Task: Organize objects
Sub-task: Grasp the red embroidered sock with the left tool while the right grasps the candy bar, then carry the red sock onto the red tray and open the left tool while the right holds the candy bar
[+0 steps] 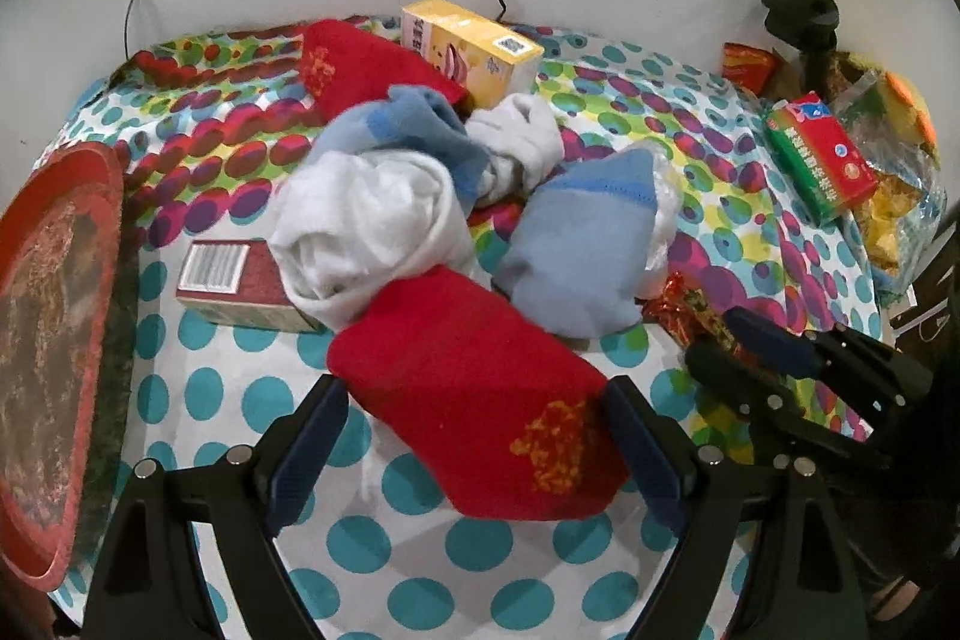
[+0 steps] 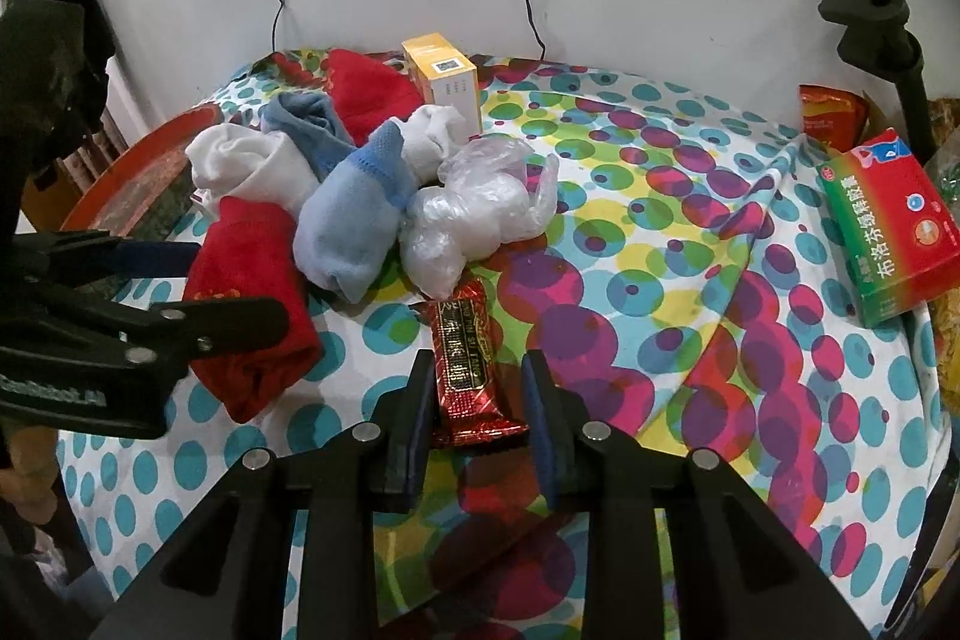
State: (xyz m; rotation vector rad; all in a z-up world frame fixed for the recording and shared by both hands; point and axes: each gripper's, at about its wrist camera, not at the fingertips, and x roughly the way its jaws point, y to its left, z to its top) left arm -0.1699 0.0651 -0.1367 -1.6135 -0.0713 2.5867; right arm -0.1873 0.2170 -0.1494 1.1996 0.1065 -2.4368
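The left gripper (image 1: 474, 436) straddles the near red sock (image 1: 480, 394) on the dotted worktop (image 1: 420, 550), fingers (image 1: 312, 436) spread at its sides, not clamped. The right gripper (image 2: 480, 400) likewise brackets the red candy bar (image 2: 471, 370), fingers (image 2: 420, 400) apart, beside the sock pile (image 2: 336, 196).
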